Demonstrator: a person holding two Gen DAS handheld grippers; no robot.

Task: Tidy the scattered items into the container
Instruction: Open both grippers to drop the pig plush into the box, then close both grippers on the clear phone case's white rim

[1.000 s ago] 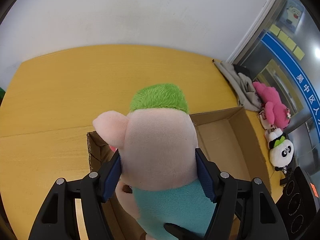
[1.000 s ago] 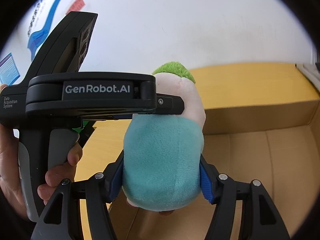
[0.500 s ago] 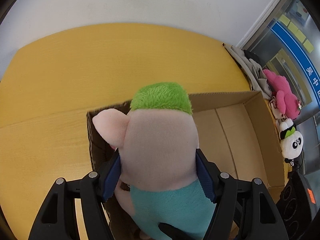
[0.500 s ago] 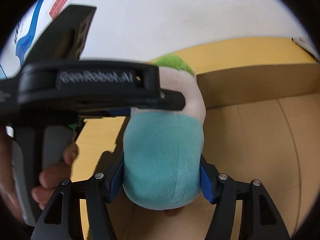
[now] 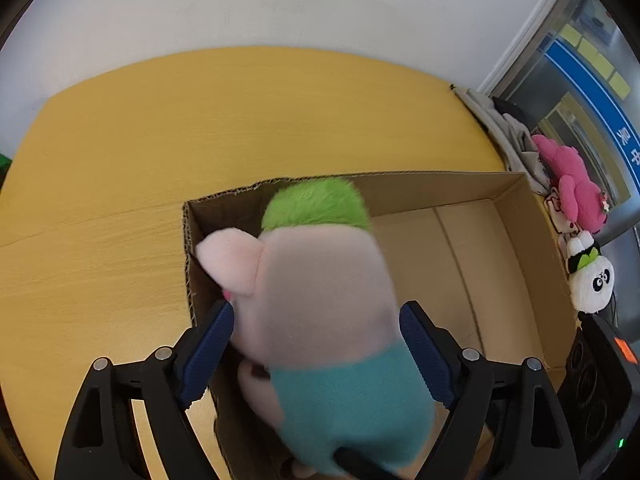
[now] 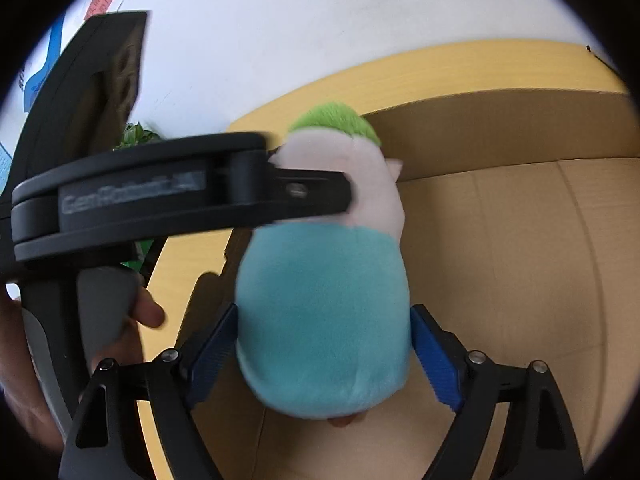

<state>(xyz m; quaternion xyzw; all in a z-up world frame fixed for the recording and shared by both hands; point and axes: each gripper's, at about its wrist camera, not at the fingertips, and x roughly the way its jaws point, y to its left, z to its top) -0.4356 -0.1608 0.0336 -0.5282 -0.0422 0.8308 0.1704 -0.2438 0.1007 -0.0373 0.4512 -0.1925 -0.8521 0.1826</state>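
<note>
- Hanging over the near left corner of the open brown cardboard box point(image 5: 516, 216), a soft pink plush pig with a green tuft and a teal lower body point(image 5: 320, 292) sits between both pairs of blue-padded fingers, blurred in both views.
- Left gripper point(image 5: 316, 348): its jaws are opening, with the pig's pink torso between them. In the left wrist view a narrow gap shows beside each blue pad point(image 5: 208, 350), so the pads no longer seem to press the plush.
- Right gripper point(image 6: 324, 354): its jaws are opening too, with the pig's teal lower body point(image 6: 324, 312) between them. The right pad point(image 6: 436, 356) stands just clear of the fabric; the left one lies at its edge, and whether it touches cannot be told.
- In the right wrist view the left gripper's black body point(image 6: 180, 196) crosses from the left at the pig's pink upper part, and a person's hand point(image 6: 132, 320) grips its grey handle.
- The pig is upright, green tuft away from both cameras, one pink ear point(image 5: 228, 258) pointing toward the box's left wall.
- The box stands on a yellow wooden table point(image 5: 160, 128); its floor looks bare where it can be seen.
- Beyond the box's right wall, at the table's edge, lie a bright pink plush toy point(image 5: 576, 188), a white panda plush with a green leaf on its head point(image 5: 592, 280), and a heap of grey cloth point(image 5: 504, 128).
- Green leaves of a plant point(image 6: 136, 136) show behind the left gripper in the right wrist view.
</note>
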